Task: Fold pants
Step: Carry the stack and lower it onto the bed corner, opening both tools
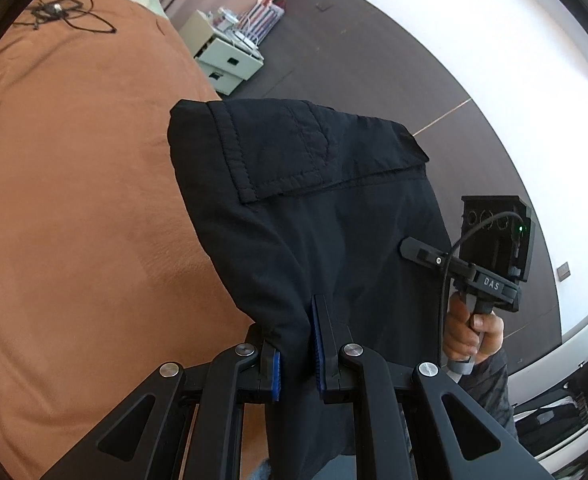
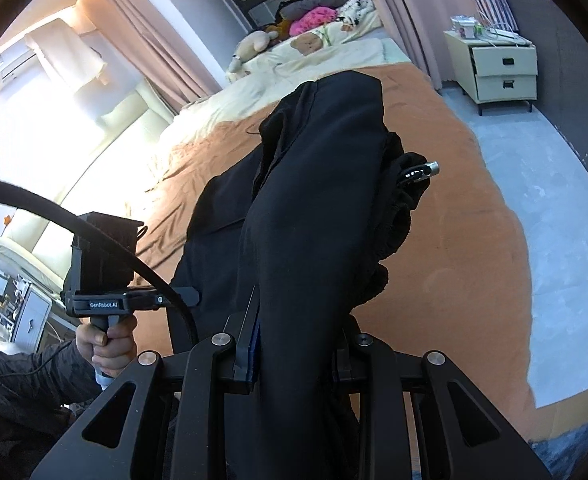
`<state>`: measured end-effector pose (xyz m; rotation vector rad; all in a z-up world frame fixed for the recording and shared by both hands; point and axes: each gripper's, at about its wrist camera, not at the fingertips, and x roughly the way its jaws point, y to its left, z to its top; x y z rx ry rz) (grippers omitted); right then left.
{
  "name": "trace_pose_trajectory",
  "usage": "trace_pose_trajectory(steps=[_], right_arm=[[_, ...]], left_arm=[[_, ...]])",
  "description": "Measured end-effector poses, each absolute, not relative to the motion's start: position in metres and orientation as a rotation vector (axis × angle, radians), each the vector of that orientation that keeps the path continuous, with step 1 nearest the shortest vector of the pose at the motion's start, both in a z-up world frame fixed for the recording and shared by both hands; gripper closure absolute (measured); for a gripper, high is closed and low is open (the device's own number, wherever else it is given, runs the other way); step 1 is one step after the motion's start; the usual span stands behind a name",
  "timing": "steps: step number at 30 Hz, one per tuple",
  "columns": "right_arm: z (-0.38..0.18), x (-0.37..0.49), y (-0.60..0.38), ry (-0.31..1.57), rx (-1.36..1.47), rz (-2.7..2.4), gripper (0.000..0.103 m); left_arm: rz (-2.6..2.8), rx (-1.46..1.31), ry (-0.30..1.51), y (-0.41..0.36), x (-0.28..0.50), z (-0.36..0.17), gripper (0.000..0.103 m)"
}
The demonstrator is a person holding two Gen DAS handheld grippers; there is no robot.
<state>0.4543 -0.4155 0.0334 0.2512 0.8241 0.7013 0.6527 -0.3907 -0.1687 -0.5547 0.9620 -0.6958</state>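
Observation:
Black pants [image 1: 294,200] hang lifted over a bed with an orange-brown blanket [image 1: 74,200]. In the left wrist view my left gripper [image 1: 297,344] is shut on a fold of the black fabric, and a hemmed flap with a pocket seam lies on top. My right gripper's body [image 1: 493,248] shows at the right, its fingers reaching into the cloth. In the right wrist view my right gripper [image 2: 294,344] is shut on the pants [image 2: 317,200], which drape down to the blanket [image 2: 453,220]. The left gripper's body [image 2: 106,276] is at the left.
A black cable [image 1: 62,14] lies on the blanket at the far end. A pale nightstand with drawers [image 2: 501,68] stands beside the bed on the grey floor. Pillows and stuffed toys [image 2: 305,28] sit at the bed's head. A curtain [image 2: 154,52] hangs at the left.

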Motion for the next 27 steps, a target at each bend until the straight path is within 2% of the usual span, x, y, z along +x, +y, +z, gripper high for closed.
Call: trace_pose_trajectory(steps=[16, 17, 19, 21, 27], right_arm=[[0.019, 0.483, -0.435, 0.910, 0.246, 0.627, 0.080], [0.016, 0.489, -0.435, 0.927, 0.248, 0.599, 0.078], [0.006, 0.498, -0.435, 0.982, 0.246, 0.474, 0.059], [-0.006, 0.500, -0.438, 1.036, 0.241, 0.361, 0.050], [0.002, 0.456, -0.459, 0.931, 0.300, 0.224, 0.049]], left_arm=[[-0.697, -0.545, 1.047, -0.415, 0.669, -0.197, 0.088], [-0.677, -0.530, 1.069, -0.416, 0.667, -0.202, 0.087], [-0.601, -0.507, 1.146, -0.416, 0.664, -0.215, 0.073], [-0.566, -0.511, 1.183, -0.410, 0.659, -0.226, 0.069], [-0.568, -0.504, 1.189, -0.400, 0.629, -0.224, 0.068]])
